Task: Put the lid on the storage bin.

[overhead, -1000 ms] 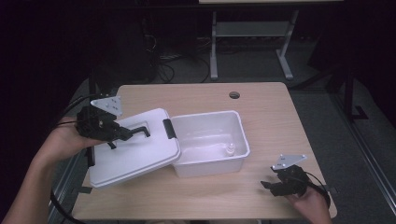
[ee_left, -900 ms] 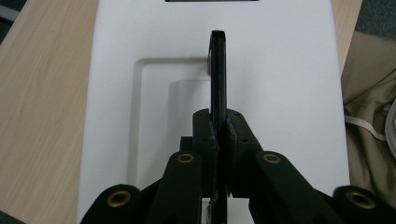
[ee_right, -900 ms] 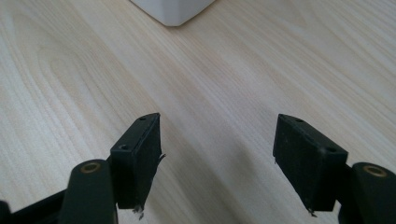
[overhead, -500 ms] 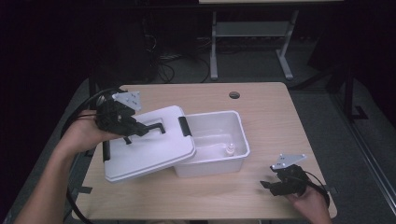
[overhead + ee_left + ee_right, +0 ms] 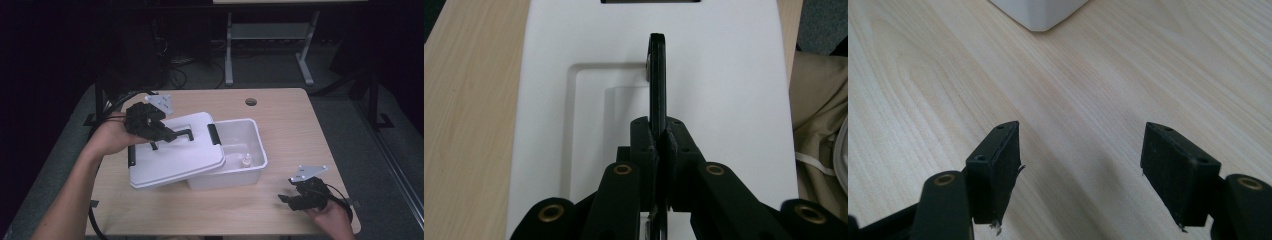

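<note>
Lid on its way over the white bin

Lid [image 5: 172, 155] is being carried by its black handle [image 5: 181, 134]: the left claw [image 5: 165, 135] is clamped shut on that handle, and in the left gripper view the thin bar [image 5: 657, 80] stands edge-on between the pinched pads. The lid hangs tilted, its right edge already overlapping the left rim of the open white bin [image 5: 255, 170], which sits near the middle of the worktop [image 5: 280, 115]. A small bottle-like object [image 5: 246, 161] lies inside the bin towards its 4 o'clock corner; what it is I cannot make out.

By my reading the step in hand is closing the bin, and it is roughly half done. The next move calls for sliding the lid further towards 3 o'clock, levelling it, and lining its black side latches [image 5: 213, 134] up with the bin's rim before setting it down.

The right claw [image 5: 292, 199] rests at about 5 o'clock on the worktop, jaws apart and holding nothing; only bare wood lies between its pads [image 5: 998, 165].

Compared with a second ago, the lid has travelled towards 3 o'clock and now covers part of the bin's opening, where before it lay almost wholly to the bin's left. The right hand has not shifted.
</note>
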The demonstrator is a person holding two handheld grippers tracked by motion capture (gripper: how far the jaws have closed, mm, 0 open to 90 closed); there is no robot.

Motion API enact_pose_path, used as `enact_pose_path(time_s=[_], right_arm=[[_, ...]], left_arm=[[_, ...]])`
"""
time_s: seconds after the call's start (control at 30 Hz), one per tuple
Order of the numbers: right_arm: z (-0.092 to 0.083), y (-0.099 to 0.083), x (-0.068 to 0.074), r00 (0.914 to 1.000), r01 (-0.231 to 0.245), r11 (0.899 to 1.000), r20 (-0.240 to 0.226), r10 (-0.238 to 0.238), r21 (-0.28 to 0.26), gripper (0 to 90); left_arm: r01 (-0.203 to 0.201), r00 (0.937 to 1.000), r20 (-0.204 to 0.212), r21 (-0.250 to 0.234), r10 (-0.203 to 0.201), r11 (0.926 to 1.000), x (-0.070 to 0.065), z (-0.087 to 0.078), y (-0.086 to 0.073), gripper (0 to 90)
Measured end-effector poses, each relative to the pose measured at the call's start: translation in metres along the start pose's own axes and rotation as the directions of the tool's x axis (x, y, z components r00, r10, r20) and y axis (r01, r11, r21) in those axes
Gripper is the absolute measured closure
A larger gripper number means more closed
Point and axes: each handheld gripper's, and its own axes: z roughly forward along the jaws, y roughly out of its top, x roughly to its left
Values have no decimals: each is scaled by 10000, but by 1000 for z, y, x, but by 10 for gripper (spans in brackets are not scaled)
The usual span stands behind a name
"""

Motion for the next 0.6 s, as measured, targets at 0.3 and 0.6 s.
enact_pose_path(time_s=[0.3,0.6], right_arm=[[1,0,-2,10000,-35,10000,-42,35,-38,315],[1,0,-1,9999,-73,10000,-78,73,14,315]], left_arm=[[-153,9999,72,13,152,9999,5,10,17,843],[-400,9990,197,-80,401,9992,8,20,32,843]])
